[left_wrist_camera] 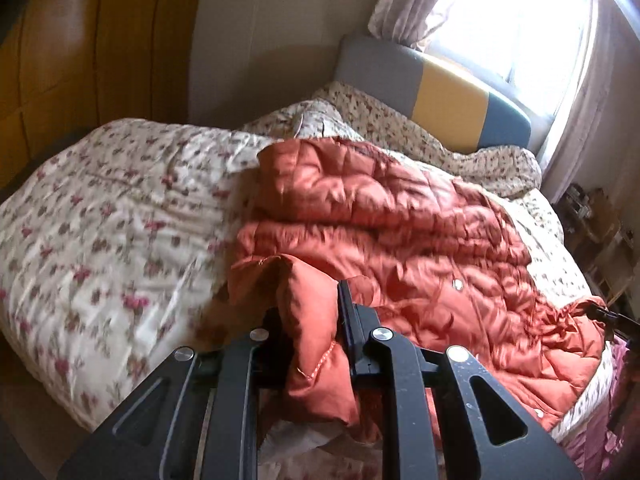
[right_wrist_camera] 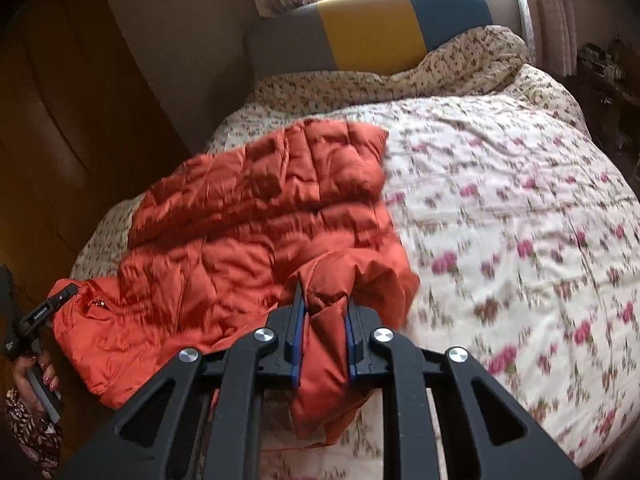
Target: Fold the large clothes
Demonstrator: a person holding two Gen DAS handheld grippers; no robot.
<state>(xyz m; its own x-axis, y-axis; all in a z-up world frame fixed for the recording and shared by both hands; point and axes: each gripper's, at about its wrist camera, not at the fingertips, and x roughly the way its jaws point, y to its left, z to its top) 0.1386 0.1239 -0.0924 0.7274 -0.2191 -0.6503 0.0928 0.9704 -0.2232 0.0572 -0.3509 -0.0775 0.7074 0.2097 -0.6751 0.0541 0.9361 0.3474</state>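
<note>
Orange quilted jacket (left_wrist_camera: 400,216) spread across the bed (left_wrist_camera: 100,216), on the floral quilt (right_wrist_camera: 520,220), near the foot end.

Left claw (left_wrist_camera: 308,312) clenched on a bunched fold of jacket hem, fabric pinched between the jaws and hanging down behind them. Right finger (left_wrist_camera: 348,320) plain to see; left one mostly hidden by cloth.

Right claw (right_wrist_camera: 322,312) likewise clenched on a gathered corner of the jacket, blue-edged pads (right_wrist_camera: 298,320) pressing it from both sides, the loose end drooping below over the bed edge.

In the right view, jacket lying left of centre, reaching from the near edge up toward the pillows; bare quilt to its right. In the left view, jacket right of centre, a white snap (left_wrist_camera: 457,285) showing on the near panel.

Left claw's body also seen at the far left of the right view, at the jacket's other corner, with a hand (right_wrist_camera: 38,372), nails painted pink, on the handle below.

Headboard (right_wrist_camera: 372,32) in grey, yellow and teal bands at the far end, under a bright window (left_wrist_camera: 516,20) with pale curtains (left_wrist_camera: 404,0). Wooden wardrobe (left_wrist_camera: 80,40) along the left side of the bed. Both views somewhat blurred.
</note>
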